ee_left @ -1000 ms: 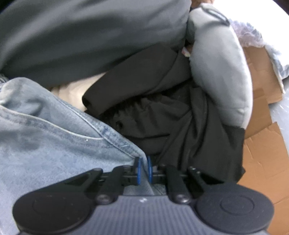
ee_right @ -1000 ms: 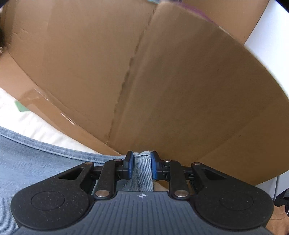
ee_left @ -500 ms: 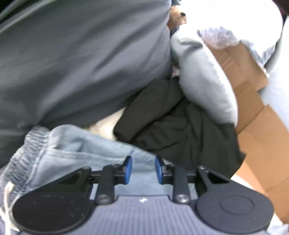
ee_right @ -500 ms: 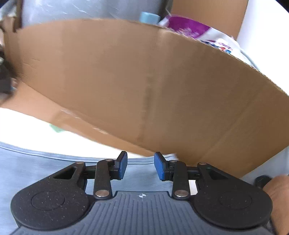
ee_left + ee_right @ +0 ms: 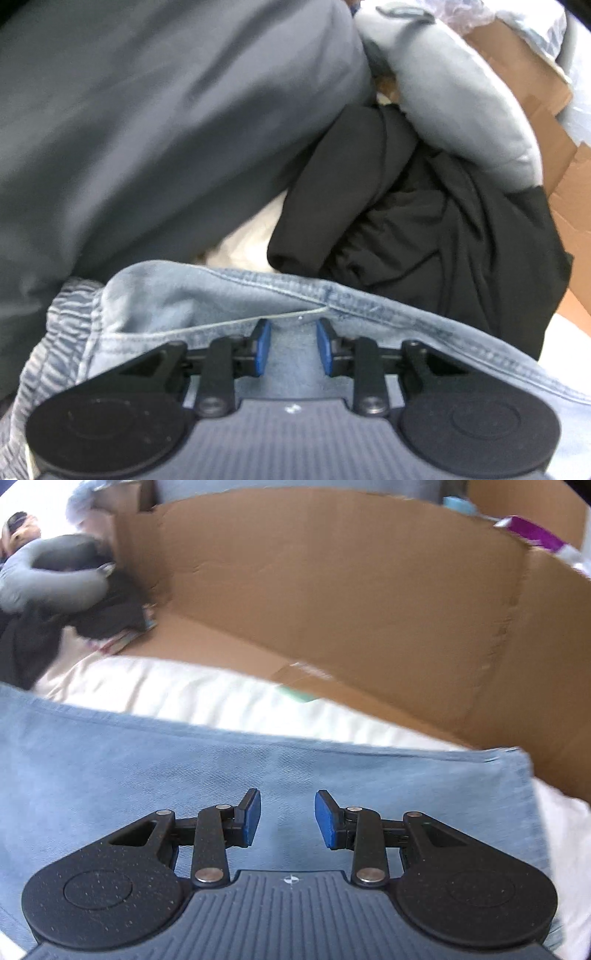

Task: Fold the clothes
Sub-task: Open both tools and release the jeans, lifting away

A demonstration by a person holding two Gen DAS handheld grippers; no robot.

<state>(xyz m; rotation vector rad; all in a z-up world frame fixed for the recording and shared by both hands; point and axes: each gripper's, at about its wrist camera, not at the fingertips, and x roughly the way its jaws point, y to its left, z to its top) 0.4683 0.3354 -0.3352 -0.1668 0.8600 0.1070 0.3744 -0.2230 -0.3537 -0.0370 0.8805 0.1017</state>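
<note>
The denim garment point(image 5: 155, 768), light blue and likely a pair of jeans, lies spread flat on a white bed surface point(image 5: 207, 694) under both grippers. In the right wrist view, the right gripper point(image 5: 287, 821) hangs just above the smooth denim with its blue-padded jaws spread apart and nothing between them. The hemmed edge of the cloth runs across the frame just ahead of the fingertips, and its corner ends at the right. Beyond that edge comes the white bedding, then a large brown cardboard box wall point(image 5: 351, 602) that fills the upper frame. A purple-and-white package point(image 5: 535, 535) peeks over the box rim; its print is too blurred to read.

In the left wrist view, the left gripper point(image 5: 293, 345) also stands with its jaws parted, the blue pads on either side of a stitched seam of the denim point(image 5: 258, 291) without clamping it. At the left, a gathered, ribbed band of the same cloth bunches up. Just past the denim lies a rumpled black garment point(image 5: 424, 221), with a grey neck pillow point(image 5: 461, 96) resting on it. A big dark grey fabric mass point(image 5: 155, 110) fills the upper left. Cardboard flaps point(image 5: 546, 122) show at the far right. No legible writing or brand mark appears in either view.
</note>
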